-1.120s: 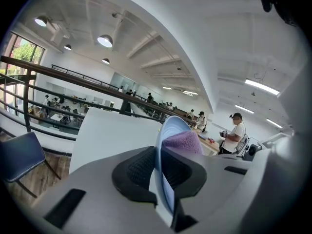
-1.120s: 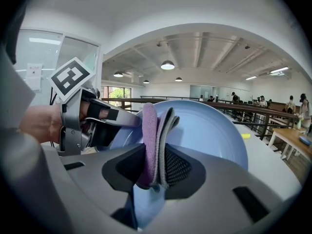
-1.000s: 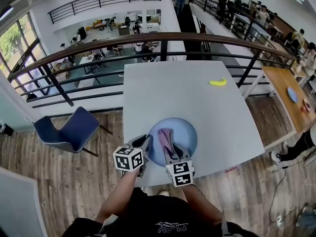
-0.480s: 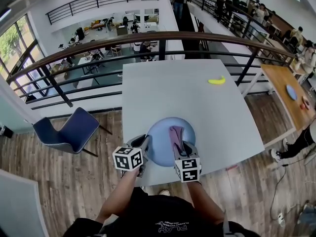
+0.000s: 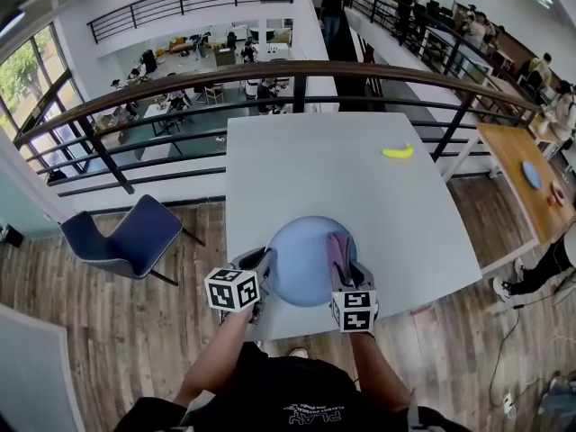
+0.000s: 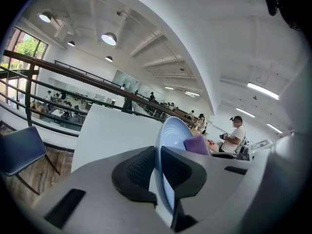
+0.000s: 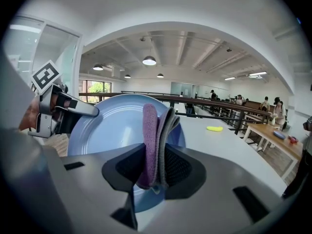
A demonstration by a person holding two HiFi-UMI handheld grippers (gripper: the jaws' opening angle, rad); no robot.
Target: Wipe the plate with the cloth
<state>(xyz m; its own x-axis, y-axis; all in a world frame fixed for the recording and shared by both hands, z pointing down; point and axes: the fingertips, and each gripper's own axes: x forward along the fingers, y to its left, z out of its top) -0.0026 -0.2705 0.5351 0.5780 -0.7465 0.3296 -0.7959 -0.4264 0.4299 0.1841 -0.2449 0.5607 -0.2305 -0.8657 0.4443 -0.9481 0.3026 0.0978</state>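
My right hand-held gripper [image 7: 155, 168] is clenched on the folded purple cloth [image 7: 151, 126], soft and limp, over the right part of the blue plate [image 5: 297, 264]. My left hand-held gripper [image 6: 157, 167] pinches the plate's left rim. The plate looks stiff, slick and breakable, so the rim is the sensible hold, steadying it on the white surface [image 5: 315, 169].

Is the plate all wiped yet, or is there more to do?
Done: the left claw holds the blue plate by its rim, and the right claw pinches the purple cloth. In hand: the cloth lies on the plate's right side. Left: probably more wiping; no dirt shows, so I cannot tell how clean it is.
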